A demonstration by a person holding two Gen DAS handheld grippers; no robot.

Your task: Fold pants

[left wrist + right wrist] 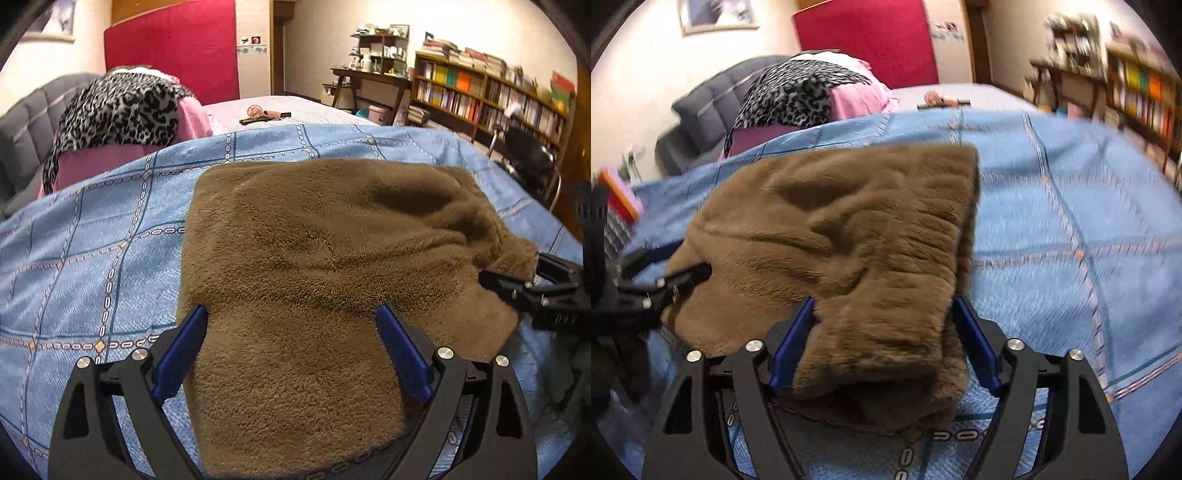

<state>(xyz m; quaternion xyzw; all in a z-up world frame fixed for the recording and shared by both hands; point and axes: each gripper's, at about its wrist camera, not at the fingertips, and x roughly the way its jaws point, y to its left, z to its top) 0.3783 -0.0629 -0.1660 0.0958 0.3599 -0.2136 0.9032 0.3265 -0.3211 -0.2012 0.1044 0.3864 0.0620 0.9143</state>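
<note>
Pants folded on the bed; your left gripper and right gripper are spread wide but straddling the fleece, so pulling back carelessly could snag it and undo the fold.

Ahead of us a bed spreads under a blue checked cover, with a grey tufted headboard up to our left. A leopard-print cloth lies over pink bedding near it. Beyond, we see a red panel against the pale wall. Off to our right stand a long bookshelf packed with books and a dark wooden desk carrying cluttered shelves. A framed picture hangs on the left wall. The light is warm and indoor.
</note>
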